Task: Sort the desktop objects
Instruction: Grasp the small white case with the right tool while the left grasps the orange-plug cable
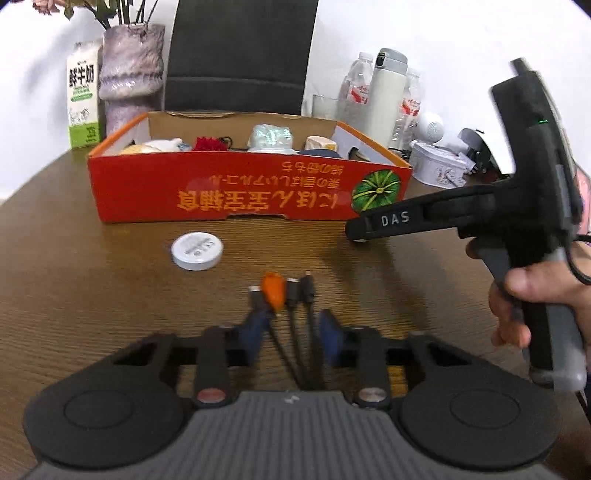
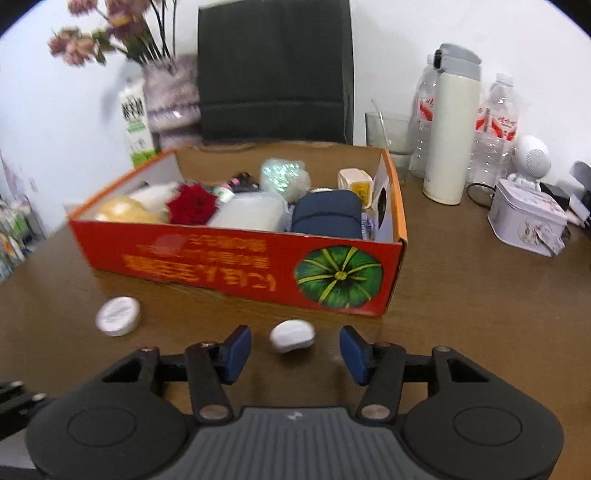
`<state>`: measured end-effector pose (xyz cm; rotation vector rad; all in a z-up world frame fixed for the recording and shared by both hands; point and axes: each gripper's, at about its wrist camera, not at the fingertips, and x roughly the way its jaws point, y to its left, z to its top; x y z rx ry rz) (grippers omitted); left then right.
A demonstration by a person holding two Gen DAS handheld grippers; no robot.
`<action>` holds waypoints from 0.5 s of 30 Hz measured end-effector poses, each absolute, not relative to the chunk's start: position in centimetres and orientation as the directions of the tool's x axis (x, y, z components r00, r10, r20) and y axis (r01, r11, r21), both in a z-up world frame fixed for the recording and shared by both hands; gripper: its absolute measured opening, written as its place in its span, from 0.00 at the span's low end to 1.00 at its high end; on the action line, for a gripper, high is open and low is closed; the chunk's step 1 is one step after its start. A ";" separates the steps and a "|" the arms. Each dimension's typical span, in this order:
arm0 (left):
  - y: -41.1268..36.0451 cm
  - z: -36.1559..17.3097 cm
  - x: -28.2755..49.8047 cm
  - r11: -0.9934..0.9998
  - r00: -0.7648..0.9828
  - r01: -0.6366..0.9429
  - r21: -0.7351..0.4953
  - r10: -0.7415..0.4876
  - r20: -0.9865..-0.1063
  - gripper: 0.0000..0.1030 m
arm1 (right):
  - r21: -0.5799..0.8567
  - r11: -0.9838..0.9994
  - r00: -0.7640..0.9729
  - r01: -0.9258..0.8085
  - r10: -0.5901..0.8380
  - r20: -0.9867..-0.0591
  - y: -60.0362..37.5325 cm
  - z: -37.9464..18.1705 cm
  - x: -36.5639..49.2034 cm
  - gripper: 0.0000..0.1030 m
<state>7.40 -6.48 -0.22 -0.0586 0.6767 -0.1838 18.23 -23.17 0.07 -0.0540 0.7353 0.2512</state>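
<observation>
Left gripper [image 1: 291,325] has its jaws apart around a bundle of cables [image 1: 291,306] on the brown wooden table [image 1: 92,288]. Right gripper [image 2: 295,349] stands open with a white earbud case [image 2: 291,335] between its pads, untouched. Ahead of both sit the orange box [image 2: 236,254], a round white tin [image 1: 197,250] and a white wall [image 2: 443,22].

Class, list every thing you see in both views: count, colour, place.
wooden table: one, brown, underneath
cardboard box with pumpkin picture: one, orange-red, centre, filled
round tin: one, white, before box
oval case: one, white, before box
cable bundle with orange plug: one, black, nearest
milk carton: one, white-green, back left
vase of flowers: one, purple, beside carton
chair: one, black, behind
flask: one, white, back right
plastic bottles: at least two, clear, by flask
drinking glass: one, clear
lidded tin box: one, white, right
round speaker: one, white
left tongs: blue pads, cables between
right tongs: open, case untouched
hand: holds right tongs
</observation>
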 end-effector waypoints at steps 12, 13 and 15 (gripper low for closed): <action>-3.9 2.6 3.3 0.961 0.761 0.171 -0.217 -0.268 -0.591 0.01 | 0.064 0.956 0.750 -0.287 0.265 -0.606 -22.3 -0.2 16.7 0.25; -3.7 3.0 2.7 0.960 0.772 0.181 -0.212 -0.272 -0.575 0.01 | 0.063 0.955 0.760 -0.288 0.268 -0.592 -22.3 0.3 15.6 0.25; -3.5 3.6 1.7 0.962 0.784 0.194 -0.195 -0.271 -0.559 0.01 | 0.081 0.953 0.777 -0.291 0.285 -0.562 -22.6 1.2 13.3 0.25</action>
